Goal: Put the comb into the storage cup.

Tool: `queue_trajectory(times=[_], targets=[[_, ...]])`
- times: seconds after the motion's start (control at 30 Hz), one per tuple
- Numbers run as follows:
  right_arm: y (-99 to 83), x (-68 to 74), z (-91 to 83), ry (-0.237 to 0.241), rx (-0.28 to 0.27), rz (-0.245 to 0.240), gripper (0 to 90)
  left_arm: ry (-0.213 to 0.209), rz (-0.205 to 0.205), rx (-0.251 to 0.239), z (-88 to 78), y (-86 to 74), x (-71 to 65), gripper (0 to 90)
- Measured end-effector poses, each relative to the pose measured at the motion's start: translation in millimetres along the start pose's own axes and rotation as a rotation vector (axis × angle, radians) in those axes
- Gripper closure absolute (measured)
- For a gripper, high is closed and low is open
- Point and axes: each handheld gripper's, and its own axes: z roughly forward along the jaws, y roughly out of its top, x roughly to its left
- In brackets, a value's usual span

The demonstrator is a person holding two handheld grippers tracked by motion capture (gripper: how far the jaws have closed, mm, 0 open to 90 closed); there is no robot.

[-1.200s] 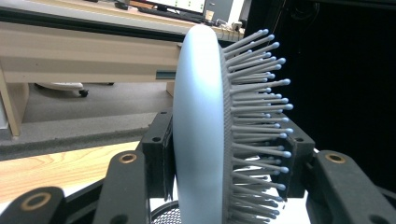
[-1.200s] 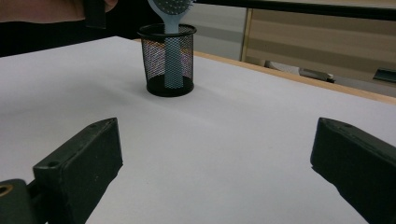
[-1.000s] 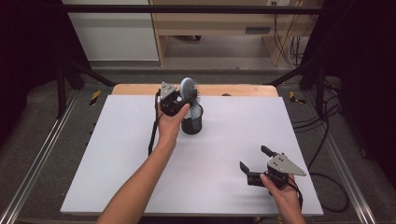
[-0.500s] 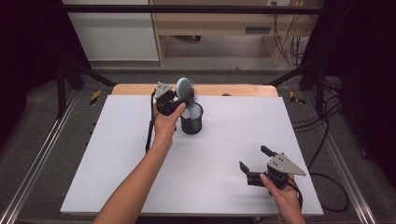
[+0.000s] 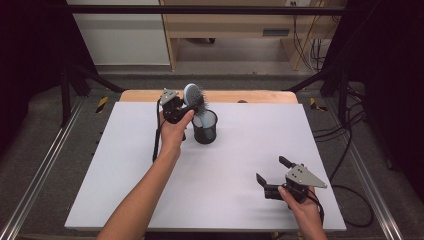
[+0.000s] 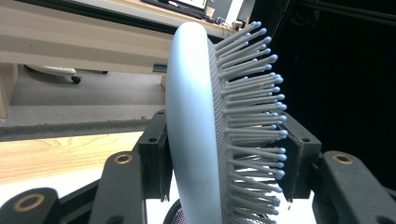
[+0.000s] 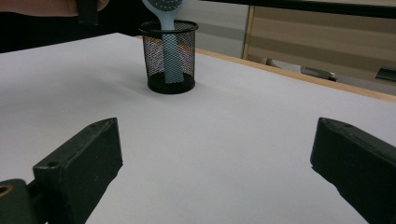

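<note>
Hairbrush [image 6: 196, 116] handle cut off below, left gripper [image 6: 224, 154] clamping head

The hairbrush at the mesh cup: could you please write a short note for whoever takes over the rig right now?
Left tongs: around the head of the pale blue hairbrush, jaws just easing open.
Right tongs: open, empty, near the front right of the white table.
Things: brush handle stands inside the black mesh cup at the back of the table.
Done: brush in the cup.
Left: likely release fully and withdraw.

Only the mesh cup [image 5: 205, 127] interrupts the white table [image 5: 115, 185] ahead.
</note>
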Motion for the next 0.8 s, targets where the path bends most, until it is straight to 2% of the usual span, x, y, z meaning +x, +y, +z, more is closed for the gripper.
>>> queue_trajectory(times=[0.3, 0.57, 0.8], targets=[[0.7, -1.0, -0.6, -0.002, -0.009, 0.003, 2.3, 0.006, -0.011, 0.005, -1.2, -0.3, 5.0, 45.0], [0.4, -0.2, -0.2, 0.001, -0.006, 0.003, 2.3, 0.014, -0.047, 0.008, -2.8, -0.5, 11.9, 44.6], [0.3, -0.5, 0.6, 0.001, -0.004, 0.003, 2.3, 0.015, -0.058, 0.007, -2.2, -0.9, 14.7, 44.4]])
